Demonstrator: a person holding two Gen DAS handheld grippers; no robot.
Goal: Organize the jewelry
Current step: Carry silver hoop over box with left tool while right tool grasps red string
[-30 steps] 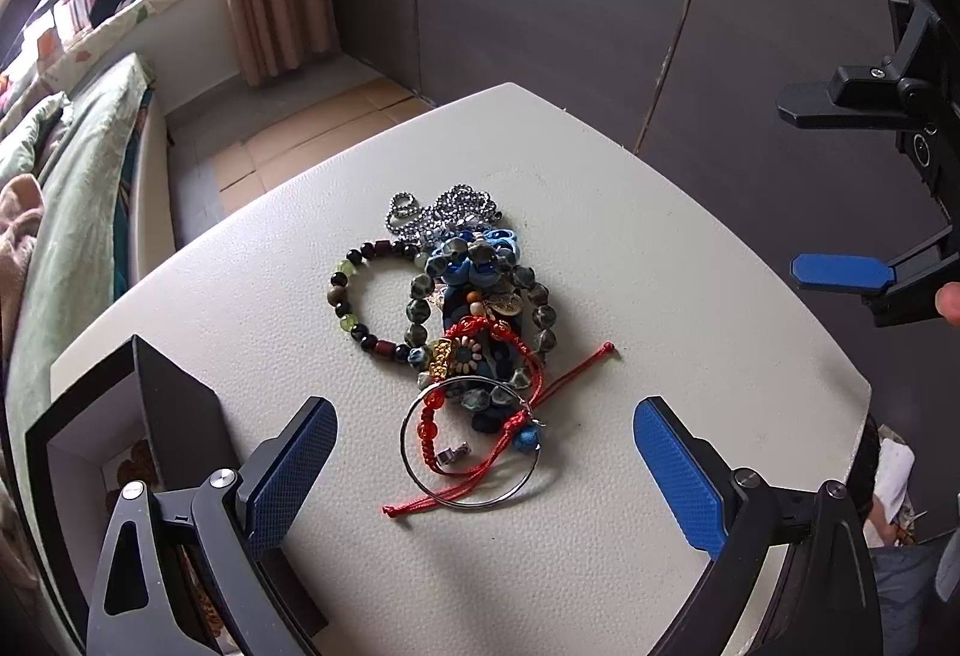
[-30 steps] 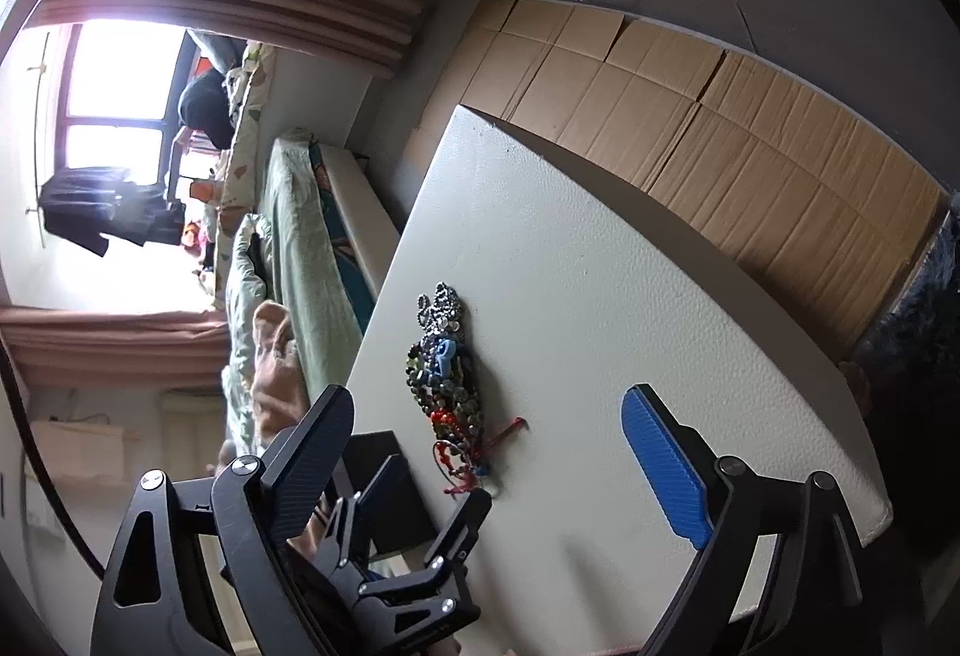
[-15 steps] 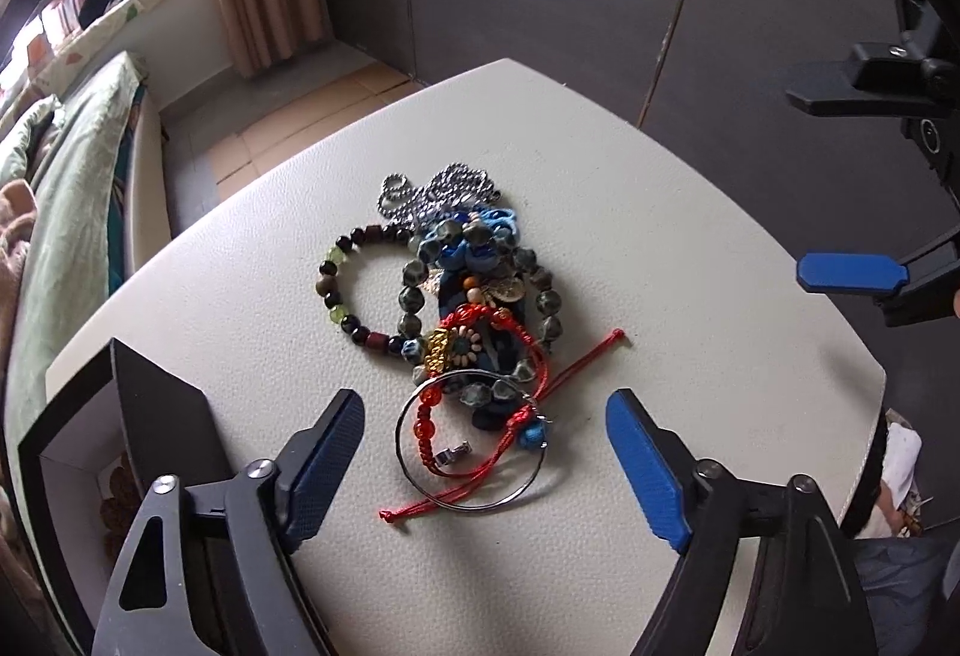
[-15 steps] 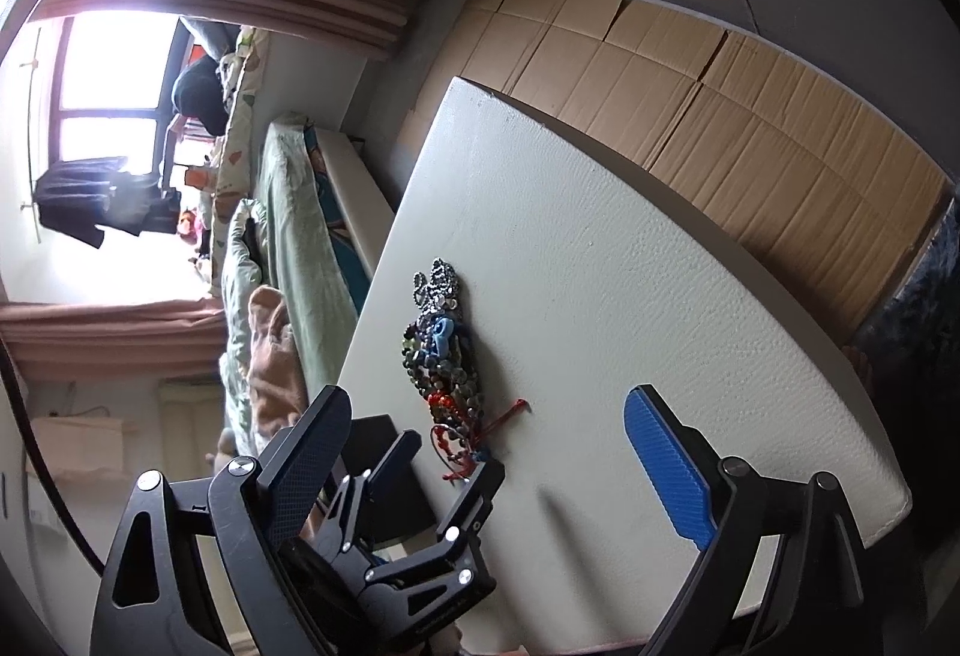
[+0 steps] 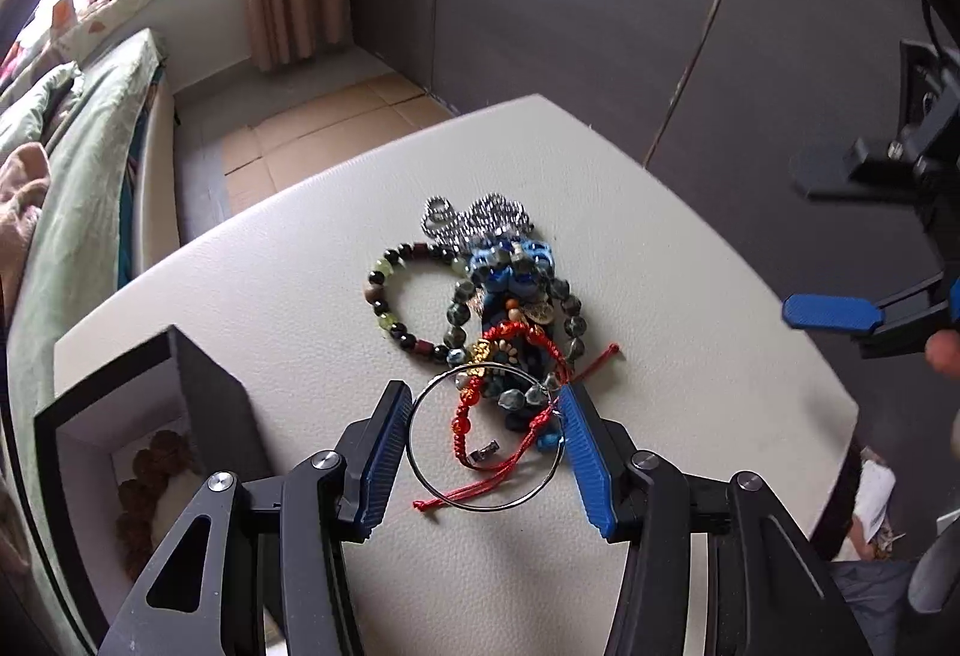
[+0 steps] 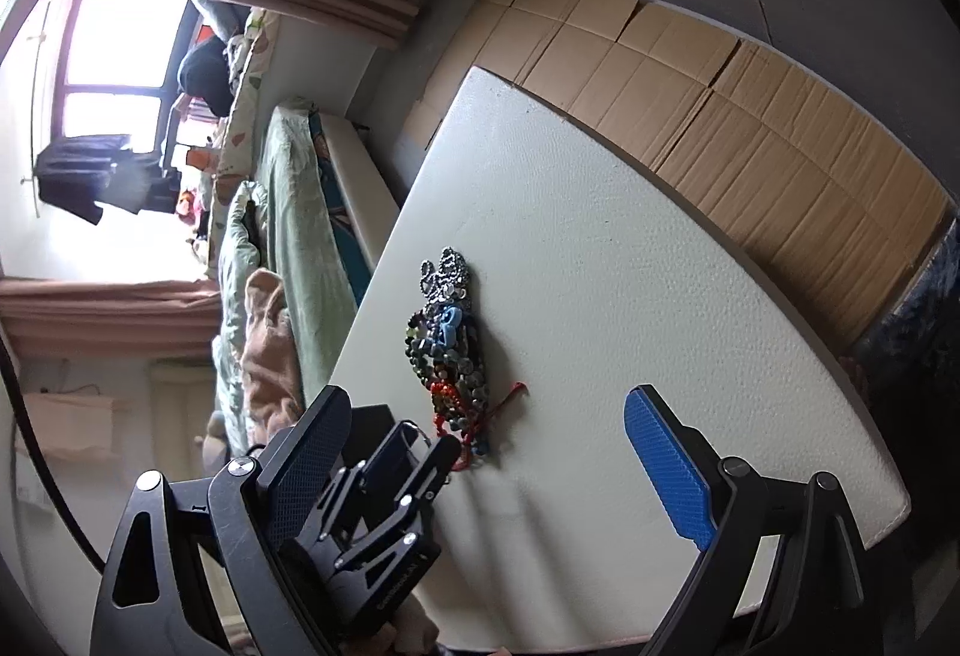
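Bench [image 5: 690, 296]: carrying almost all the jewelry in one tangled pile near its middle; judging by that, the sorting is only just getting going.
Box [image 5: 198, 380]: an open black box is sitting at the bench's left edge, well apart from the pile's far end; something brown and beaded is lying inside, so perhaps one piece is already put away, though I cannot tell what it is.
Pile [image 5: 498, 308]: a silver chain at the far end, a dark bead bracelet on the box side, blue and grey-green beads in the middle, a red cord bracelet at the near end, all overlapping and all waiting to be separated.
Right claw [image 6: 486, 452]: hovering released and empty, on the side of the pile away from the box.
Left claw [image 5: 483, 446]: closing around the pile's near end, with the hoop between its pads; whether they are pressing it yet is not plain.
Hoop [image 5: 420, 467]: a thin metal ring lying flat on the bench, with the red cord crossing it, so it may drag that along.
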